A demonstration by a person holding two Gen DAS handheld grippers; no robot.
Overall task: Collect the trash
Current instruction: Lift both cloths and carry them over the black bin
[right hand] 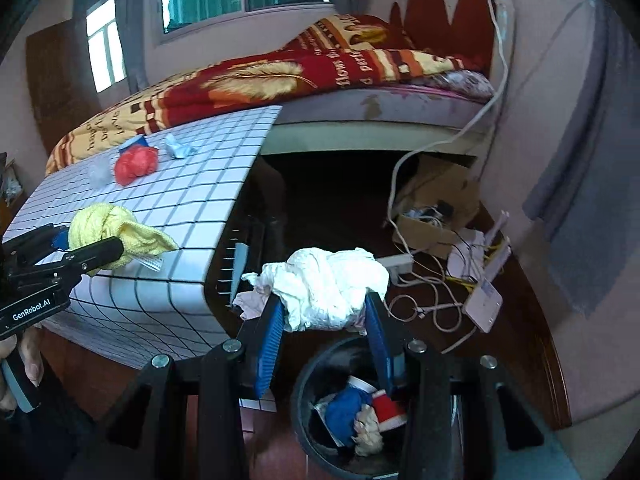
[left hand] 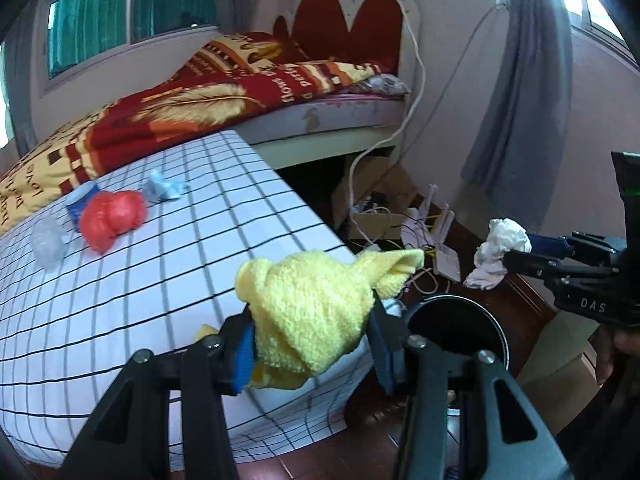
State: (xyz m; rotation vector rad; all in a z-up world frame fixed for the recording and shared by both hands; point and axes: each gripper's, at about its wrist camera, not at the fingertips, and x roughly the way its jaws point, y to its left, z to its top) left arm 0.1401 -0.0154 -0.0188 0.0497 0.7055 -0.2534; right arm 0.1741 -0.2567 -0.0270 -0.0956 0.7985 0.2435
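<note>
The left claw [left hand: 312, 344] grips a yellow cloth [left hand: 312, 304]; the right claw [right hand: 326, 344] clamps crumpled white paper [right hand: 324, 284] (above the bin [right hand: 308, 432]).

Bin [right hand: 320, 364] on floor right of table [right hand: 168, 216]; bed [right hand: 304, 80] behind.

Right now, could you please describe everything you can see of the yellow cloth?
The yellow cloth looks like soft, nubbly terry, bunched into a loose wad. The left gripper clamps it between blue pads, one corner flopping toward the black bin. It hangs clear of the grid-patterned table, near its edge; a small white label shows underneath.
</note>
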